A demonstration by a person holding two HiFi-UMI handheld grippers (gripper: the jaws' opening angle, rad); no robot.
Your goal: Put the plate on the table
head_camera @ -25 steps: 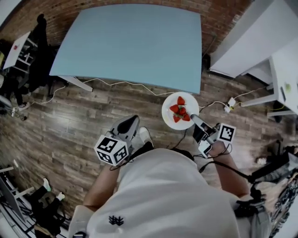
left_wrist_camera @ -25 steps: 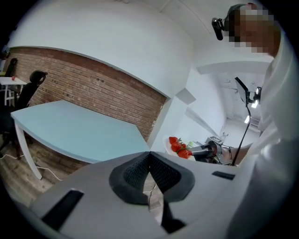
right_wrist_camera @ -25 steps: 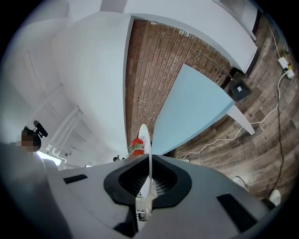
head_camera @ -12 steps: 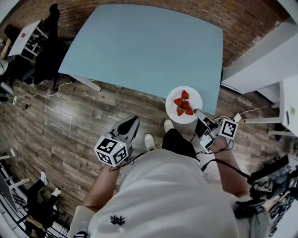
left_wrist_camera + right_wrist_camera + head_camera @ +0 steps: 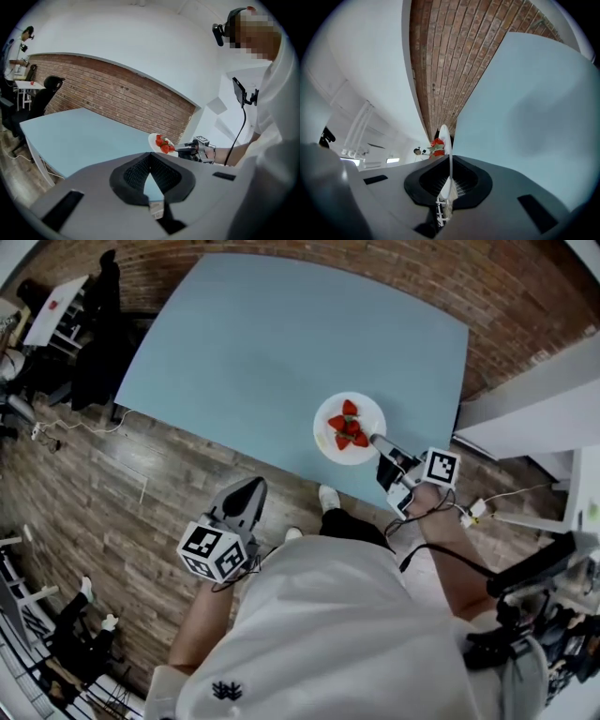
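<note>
A white plate [image 5: 349,427] with several strawberries [image 5: 345,426] is held over the near right part of the light blue table [image 5: 262,343]. My right gripper [image 5: 380,442] is shut on the plate's near rim. In the right gripper view the plate [image 5: 445,140] stands edge-on between the jaws of the right gripper [image 5: 449,164], with the table [image 5: 534,93] beyond. Whether the plate touches the tabletop I cannot tell. My left gripper [image 5: 246,501] hangs over the wooden floor, left of the plate, shut on nothing. The left gripper view shows the left gripper [image 5: 150,159], the plate [image 5: 155,141] and the right gripper [image 5: 182,151].
A brick wall [image 5: 525,296] runs behind the table. White cabinets [image 5: 553,399] stand to the right. A black chair [image 5: 94,324] and a small white desk [image 5: 52,310] stand at the left. A white cable [image 5: 70,432] lies on the floor.
The right gripper has carried the plate forward, from over the floor by the table's edge to over the tabletop. The person has stepped closer. The left gripper stays low and shut.
</note>
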